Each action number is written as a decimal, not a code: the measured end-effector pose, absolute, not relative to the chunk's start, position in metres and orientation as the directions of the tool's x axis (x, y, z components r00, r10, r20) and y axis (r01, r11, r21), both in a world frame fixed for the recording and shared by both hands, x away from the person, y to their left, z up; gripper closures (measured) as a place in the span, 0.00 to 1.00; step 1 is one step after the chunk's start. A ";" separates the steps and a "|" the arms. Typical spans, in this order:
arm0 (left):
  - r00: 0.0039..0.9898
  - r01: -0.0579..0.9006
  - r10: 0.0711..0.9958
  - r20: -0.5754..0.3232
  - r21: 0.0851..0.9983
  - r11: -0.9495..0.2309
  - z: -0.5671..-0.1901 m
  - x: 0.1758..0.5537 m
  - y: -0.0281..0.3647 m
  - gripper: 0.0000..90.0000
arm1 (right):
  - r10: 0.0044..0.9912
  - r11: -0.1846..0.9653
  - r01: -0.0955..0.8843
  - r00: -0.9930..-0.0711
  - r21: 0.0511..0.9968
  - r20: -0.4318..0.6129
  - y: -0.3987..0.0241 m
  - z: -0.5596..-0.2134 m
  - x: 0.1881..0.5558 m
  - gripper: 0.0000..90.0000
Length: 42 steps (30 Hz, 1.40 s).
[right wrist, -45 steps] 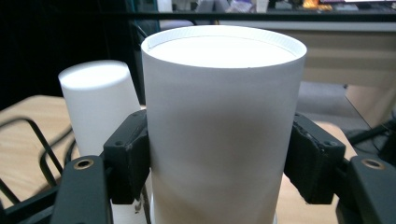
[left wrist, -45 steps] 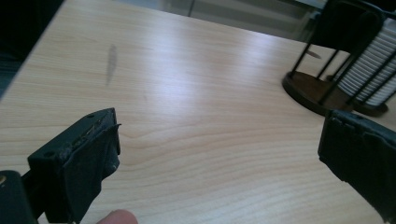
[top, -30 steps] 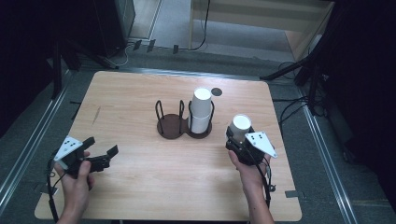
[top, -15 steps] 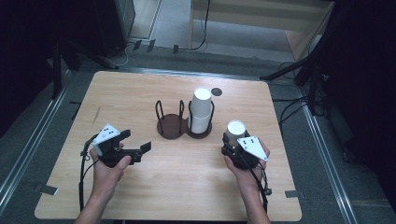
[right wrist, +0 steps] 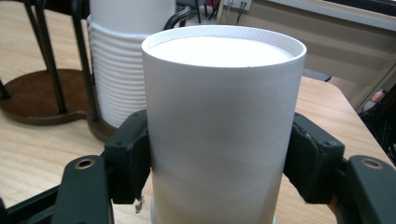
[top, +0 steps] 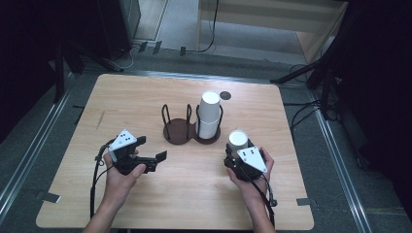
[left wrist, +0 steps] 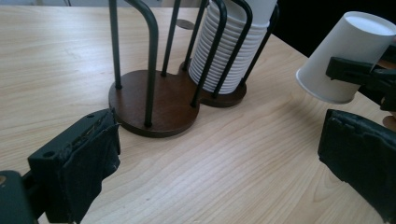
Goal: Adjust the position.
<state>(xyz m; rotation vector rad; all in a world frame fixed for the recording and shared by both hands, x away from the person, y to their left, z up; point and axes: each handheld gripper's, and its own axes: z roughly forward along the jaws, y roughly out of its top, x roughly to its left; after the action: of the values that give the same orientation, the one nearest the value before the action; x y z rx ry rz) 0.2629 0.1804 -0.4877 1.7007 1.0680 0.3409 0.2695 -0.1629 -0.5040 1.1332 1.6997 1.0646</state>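
Apparently a cup is being carried: the right gripper (top: 238, 154) clamps an upside-down cup (top: 238, 139) at five o'clock of the holder (top: 191, 130). The left gripper (top: 154, 150), at seven o'clock, gapes wide and empty. Next, probably a handover or setting it into the empty bay.

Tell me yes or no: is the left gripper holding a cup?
No. The left gripper is open with bare table between its jaws; the paper cup sits in the right gripper.

Black tongs (top: 154, 159) and (top: 237, 156), each topped by a grey three-cornered plate with black dots; black cables trail back.
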 end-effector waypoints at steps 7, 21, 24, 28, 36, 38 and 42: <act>0.580 0.489 0.767 -0.275 0.870 -0.059 -0.484 0.263 0.174 0.00 | 0.924 0.313 0.246 -0.301 0.917 -0.235 -0.143 -0.512 0.264 0.35; 0.654 0.487 0.712 -0.254 0.862 -0.140 -0.479 0.257 0.148 0.00 | 0.875 0.399 0.180 -0.367 0.899 -0.315 -0.116 -0.517 0.251 0.35; 0.662 0.494 0.702 -0.264 0.858 -0.142 -0.481 0.258 0.144 0.00 | 0.860 0.424 0.158 -0.379 0.892 -0.342 -0.111 -0.518 0.248 0.35; 0.671 0.493 0.694 -0.260 0.856 -0.155 -0.481 0.258 0.141 0.00 | 0.843 0.445 0.133 -0.395 0.886 -0.364 -0.106 -0.521 0.245 0.35; 0.692 0.487 0.673 -0.260 0.857 -0.169 -0.482 0.256 0.134 0.02 | 0.800 0.507 0.071 -0.409 0.859 -0.438 -0.094 -0.525 0.239 0.36; 0.702 0.482 0.666 -0.251 0.856 -0.185 -0.482 0.256 0.132 0.02 | 0.785 0.526 0.049 -0.412 0.849 -0.462 -0.091 -0.526 0.236 0.36; 0.709 0.476 0.663 -0.240 0.856 -0.200 -0.481 0.255 0.128 0.07 | 0.758 0.555 0.016 -0.421 0.832 -0.498 -0.085 -0.528 0.232 0.36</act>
<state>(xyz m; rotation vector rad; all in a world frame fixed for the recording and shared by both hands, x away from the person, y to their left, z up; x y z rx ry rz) 0.2549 0.1285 -0.4812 1.8502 0.8901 0.2188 0.2320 -0.0846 -0.5277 0.6354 1.8255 0.9645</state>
